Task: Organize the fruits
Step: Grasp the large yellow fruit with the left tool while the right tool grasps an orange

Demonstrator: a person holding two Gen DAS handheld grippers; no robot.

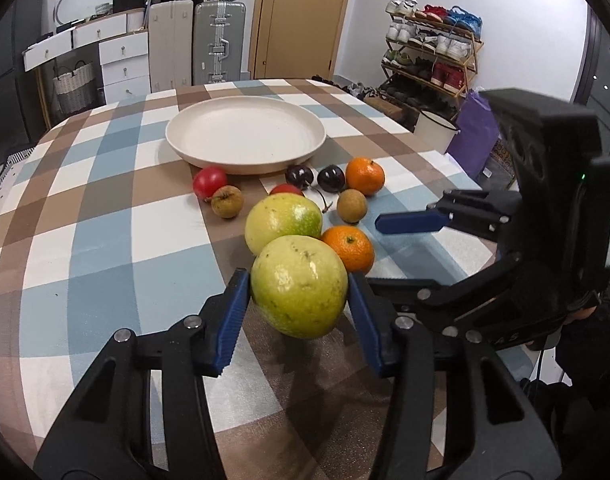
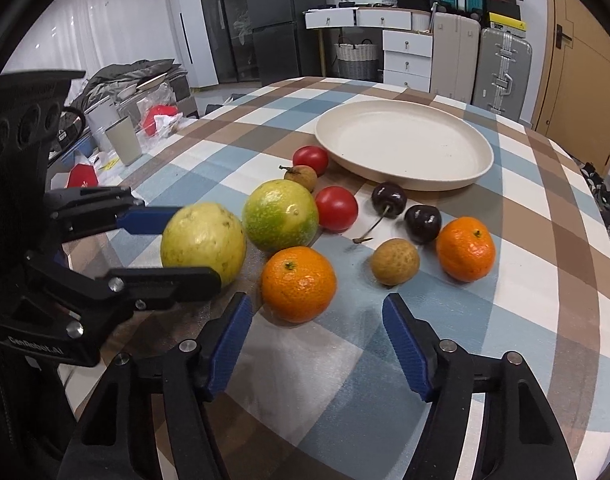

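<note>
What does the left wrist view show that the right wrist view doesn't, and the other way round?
Only the left wrist view: the shoe rack, the purple bag, and the left gripper with its fingers pressed on the nearest yellow-green fruit.

Only the right wrist view: the dark cabinets, the cluttered side surface, and the right gripper open just short of the near orange.

Both: the empty cream plate, checked tablecloth, and the same fruits.

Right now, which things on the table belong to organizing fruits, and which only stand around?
For the job: yellow-green fruit in the left tongs, second green fruit, oranges, tomatoes, cherries, plate.

Just around: suitcases, shoe rack.
</note>
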